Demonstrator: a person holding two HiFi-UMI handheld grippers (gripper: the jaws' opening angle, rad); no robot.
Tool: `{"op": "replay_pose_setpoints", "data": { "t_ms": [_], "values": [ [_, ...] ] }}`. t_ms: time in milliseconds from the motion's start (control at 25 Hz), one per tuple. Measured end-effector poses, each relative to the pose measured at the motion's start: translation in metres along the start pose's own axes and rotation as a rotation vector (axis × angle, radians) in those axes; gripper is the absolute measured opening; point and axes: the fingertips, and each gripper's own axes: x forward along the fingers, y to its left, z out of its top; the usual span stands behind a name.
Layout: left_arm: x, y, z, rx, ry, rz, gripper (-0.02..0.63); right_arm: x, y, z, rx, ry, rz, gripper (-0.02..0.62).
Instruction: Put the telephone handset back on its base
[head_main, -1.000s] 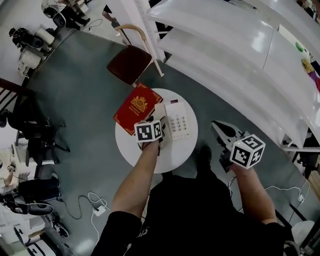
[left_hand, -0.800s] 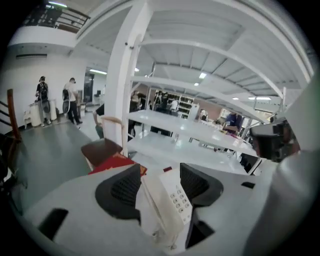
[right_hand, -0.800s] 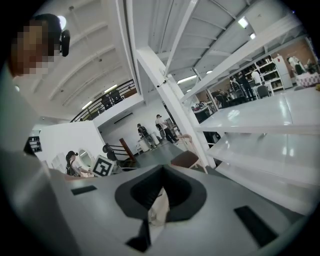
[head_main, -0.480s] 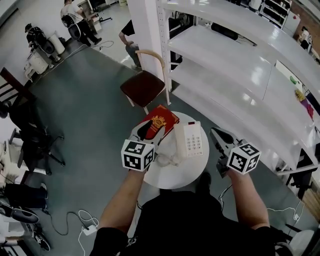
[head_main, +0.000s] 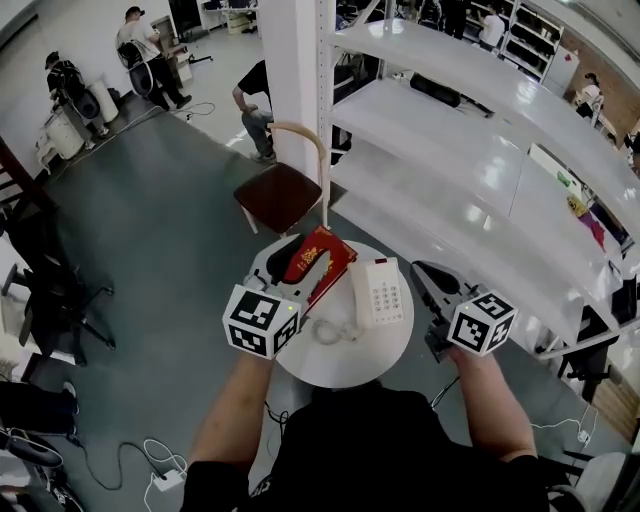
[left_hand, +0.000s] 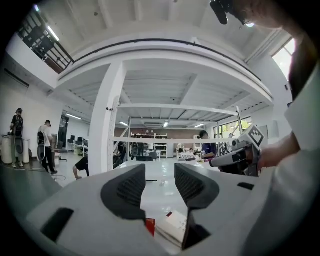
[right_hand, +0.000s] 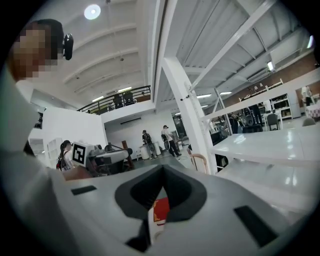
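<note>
The white telephone (head_main: 380, 293) lies on the small round white table (head_main: 345, 365), its keypad facing up. Its handset (head_main: 361, 296) rests along the base's left side, with the coiled cord (head_main: 329, 331) trailing to the left. My left gripper (head_main: 295, 256) is held up over the table's left edge, apart from the phone. Its jaws are closing with nothing between them (left_hand: 160, 185); the phone (left_hand: 175, 227) shows low down beyond them. My right gripper (head_main: 426, 272) hangs off the table's right edge with its jaws shut and nothing in them (right_hand: 161, 172).
A red book (head_main: 318, 262) lies on the table left of the phone, partly under my left gripper. Behind the table stand a wooden chair (head_main: 280, 195) and long white shelving (head_main: 450, 150). People (head_main: 140, 50) stand far off at the back left.
My left gripper has drawn back from the phone's left side to the table's left edge, and its jaws have narrowed. The handset stays on the base. The right gripper has barely moved.
</note>
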Motion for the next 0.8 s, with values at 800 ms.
{"op": "replay_pose_setpoints", "data": {
  "t_ms": [800],
  "values": [
    [0.027,-0.039,0.034,0.12,0.017,0.051,0.009,-0.038,-0.028,0.066,-0.09,-0.116,0.103,0.005]
  ]
}}
